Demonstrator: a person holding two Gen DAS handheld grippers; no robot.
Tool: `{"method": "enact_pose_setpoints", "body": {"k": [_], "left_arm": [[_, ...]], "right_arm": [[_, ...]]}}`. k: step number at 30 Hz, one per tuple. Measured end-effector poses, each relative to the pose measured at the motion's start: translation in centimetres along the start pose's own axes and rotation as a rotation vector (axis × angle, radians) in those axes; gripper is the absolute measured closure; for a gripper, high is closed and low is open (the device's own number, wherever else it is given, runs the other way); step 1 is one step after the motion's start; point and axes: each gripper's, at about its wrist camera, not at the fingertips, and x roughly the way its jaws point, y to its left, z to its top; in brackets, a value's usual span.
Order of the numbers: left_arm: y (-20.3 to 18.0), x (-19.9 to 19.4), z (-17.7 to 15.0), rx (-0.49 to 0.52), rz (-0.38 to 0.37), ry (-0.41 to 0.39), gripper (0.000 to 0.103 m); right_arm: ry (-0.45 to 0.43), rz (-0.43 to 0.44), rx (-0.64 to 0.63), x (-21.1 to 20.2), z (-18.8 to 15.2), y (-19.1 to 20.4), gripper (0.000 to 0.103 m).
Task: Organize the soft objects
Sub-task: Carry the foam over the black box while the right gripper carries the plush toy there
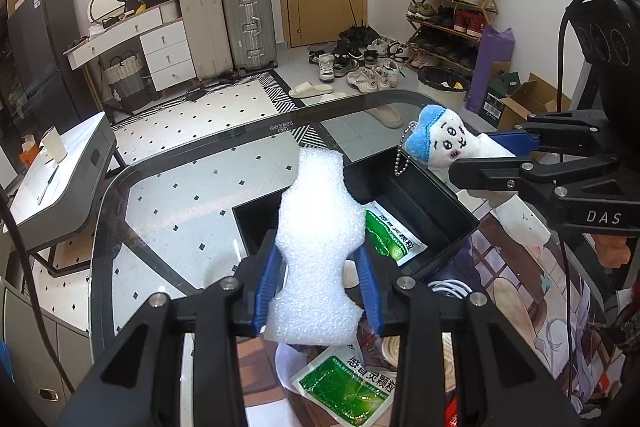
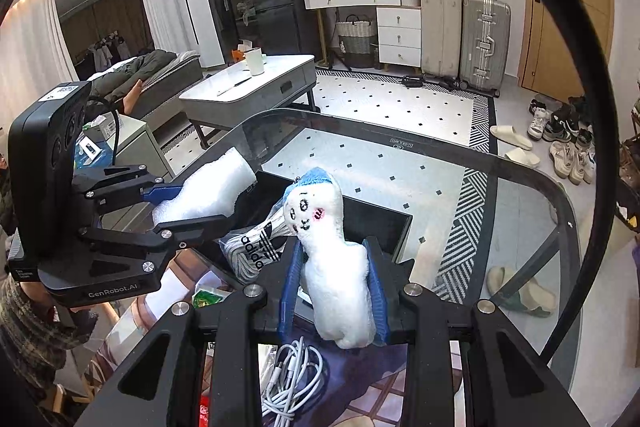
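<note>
My left gripper [image 1: 320, 287] is shut on a white foam piece [image 1: 316, 243] and holds it above the near edge of a black open box [image 1: 432, 207]. My right gripper [image 2: 334, 291] is shut on a white plush doll with a blue cap [image 2: 326, 239], held above the same black box [image 2: 384, 223]. In the left wrist view the doll [image 1: 444, 143] and the right gripper [image 1: 492, 155] show at right over the box. In the right wrist view the foam [image 2: 208, 187] and left gripper [image 2: 192, 207] show at left.
The box holds a green sachet [image 1: 390, 235] and a bagged Adidas item [image 2: 260, 247]. A second green sachet [image 1: 348, 387] and a coiled white cable [image 2: 292, 375] lie on the printed mat [image 1: 520, 307]. The glass table edge [image 1: 168, 155] curves behind the box.
</note>
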Motion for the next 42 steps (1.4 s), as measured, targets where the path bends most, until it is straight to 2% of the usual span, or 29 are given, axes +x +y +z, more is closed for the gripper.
{"method": "enact_pose_setpoints", "body": {"k": [16, 42], "left_arm": [[1.2, 2.5, 1.3, 0.0, -0.013, 0.013, 0.067], [1.6, 6.4, 1.2, -0.01, -0.046, 0.033, 0.067]], "right_arm": [[0.015, 0.017, 0.014, 2.0, 1.5, -0.6, 0.072], [0.087, 0.067, 0.044, 7.0, 2.2, -2.1, 0.072]]}}
